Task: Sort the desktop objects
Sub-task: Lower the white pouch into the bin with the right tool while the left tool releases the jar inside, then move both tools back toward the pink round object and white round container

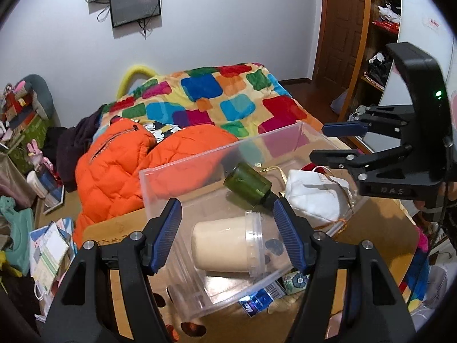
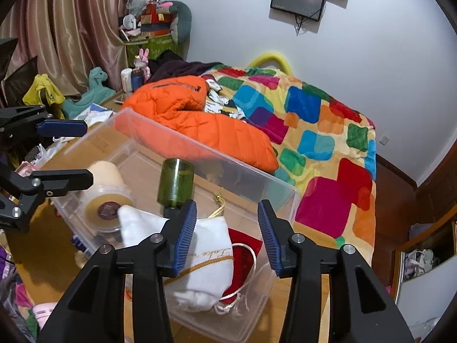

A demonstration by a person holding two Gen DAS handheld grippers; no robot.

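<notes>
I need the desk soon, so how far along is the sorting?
Done: the clear bin already holds the green bottle, the cream jar, and the white pouch over a red pouch. In hand: nothing; the left gripper and right gripper both stand open above it. Left: a blue packet outside the bin.

1. Both views are evenly and fairly brightly lit by soft indoor light; colours are vivid.
2. Heavy fisheye bending curves the door (image 1: 342, 28) and wall edges, with black vignette in every corner.
3. Pale glare streaks the clear bin (image 1: 160, 194) walls.
4. Soft shadows lie on the counter (image 2: 37, 257) at lower left.
5. Focus is sharp centrally; edges soften slightly.
</notes>
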